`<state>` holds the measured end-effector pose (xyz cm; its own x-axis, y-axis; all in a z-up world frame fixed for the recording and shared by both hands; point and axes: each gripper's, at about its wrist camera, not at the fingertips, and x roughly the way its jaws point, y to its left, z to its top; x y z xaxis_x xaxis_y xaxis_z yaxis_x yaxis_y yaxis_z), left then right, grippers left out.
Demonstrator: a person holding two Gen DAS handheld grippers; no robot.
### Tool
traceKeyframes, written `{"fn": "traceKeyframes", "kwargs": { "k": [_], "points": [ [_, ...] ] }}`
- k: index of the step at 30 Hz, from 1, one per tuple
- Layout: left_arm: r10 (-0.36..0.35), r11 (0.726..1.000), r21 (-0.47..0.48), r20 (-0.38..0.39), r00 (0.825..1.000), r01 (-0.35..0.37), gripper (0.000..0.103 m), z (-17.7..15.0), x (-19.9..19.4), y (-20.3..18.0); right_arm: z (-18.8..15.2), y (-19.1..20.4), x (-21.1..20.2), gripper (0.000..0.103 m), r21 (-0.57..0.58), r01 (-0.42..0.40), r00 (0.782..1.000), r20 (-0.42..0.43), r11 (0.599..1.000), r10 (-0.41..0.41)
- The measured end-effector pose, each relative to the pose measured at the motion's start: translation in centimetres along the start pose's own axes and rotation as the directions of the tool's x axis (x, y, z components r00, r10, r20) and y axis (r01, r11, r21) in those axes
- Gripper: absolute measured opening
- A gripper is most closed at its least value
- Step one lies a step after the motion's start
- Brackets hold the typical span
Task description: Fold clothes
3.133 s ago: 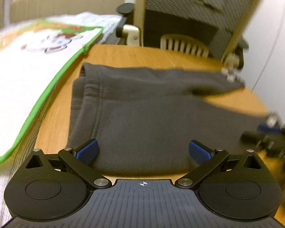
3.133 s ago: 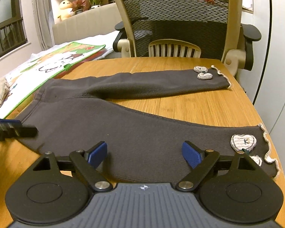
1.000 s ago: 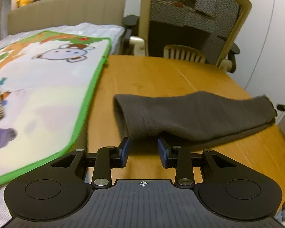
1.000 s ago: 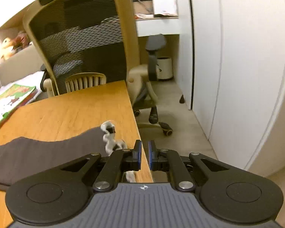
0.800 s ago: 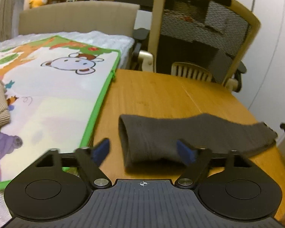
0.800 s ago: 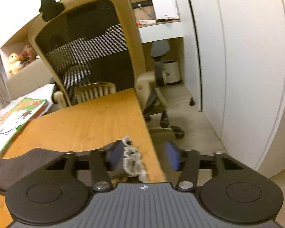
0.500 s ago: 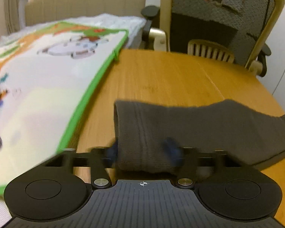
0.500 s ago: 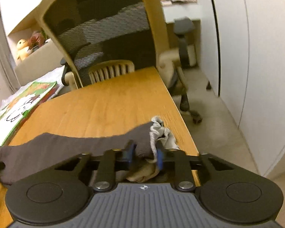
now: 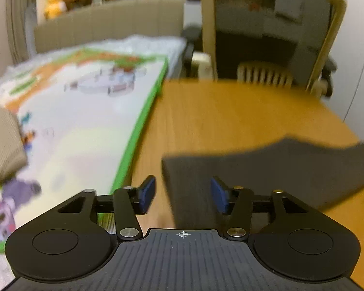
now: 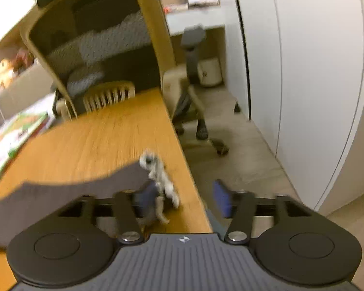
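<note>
**Q:** What's nearest my left gripper (image 9: 183,195)?

**A:** The waistband end of the dark grey trousers (image 9: 267,169), lying on the wooden counter (image 9: 230,116) close to its left edge. My jaws are spread wide, clamping nothing. The cloth's end sits between the blue pads (image 9: 148,194); through the motion blur I can't tell whether either one touches it.

**Q:** And my right gripper (image 10: 184,197)?

**A:** Also released, jaws apart. The pale frilled cuff (image 10: 160,177) lies at the counter's right edge, just beside my left pad; the other pad hangs past the edge over the floor.

**Q:** How will the trousers handle?

**A:** My judgement: light, soft knit, limp, not fragile, unlikely to slip. They lie as a long doubled strip from left edge to right edge. Best taken at both ends, pinching through all layers at waistband and cuff, since one layer alone would peel away.

**Q:** Farther off?

**A:** A green-bordered play mat (image 9: 89,111) beyond the left edge, and a mesh office chair (image 10: 104,48) at the far edge.
</note>
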<state>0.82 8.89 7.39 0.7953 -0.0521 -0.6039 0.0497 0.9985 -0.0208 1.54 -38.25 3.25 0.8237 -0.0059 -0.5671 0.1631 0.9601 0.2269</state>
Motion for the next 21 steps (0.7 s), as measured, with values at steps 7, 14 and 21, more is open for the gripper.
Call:
{"fn": "traceKeyframes", "kwargs": {
  "k": [7, 14, 21],
  "points": [
    [-0.203, 0.979, 0.008, -0.044, 0.978, 0.203, 0.094, -0.6, 0.4, -4.8, 0.2, 3.7, -2.4, 0.096, -0.115, -0.19, 0.976, 0.085, 0.975, 0.201],
    [-0.118, 0.992, 0.031, -0.104, 0.988, 0.121, 0.095, -2.7, 5.3, -4.5, -1.6, 8.0, 3.6, 0.103, -0.154, -0.204, 0.979, -0.058, 0.967, 0.197],
    [-0.046, 0.999, -0.002, -0.06, 0.997, 0.046, 0.103, -1.8, 7.6, -2.6, -2.2, 12.5, 5.0, 0.103, -0.236, -0.178, 0.983, -0.081, 0.955, 0.163]
  ]
}}
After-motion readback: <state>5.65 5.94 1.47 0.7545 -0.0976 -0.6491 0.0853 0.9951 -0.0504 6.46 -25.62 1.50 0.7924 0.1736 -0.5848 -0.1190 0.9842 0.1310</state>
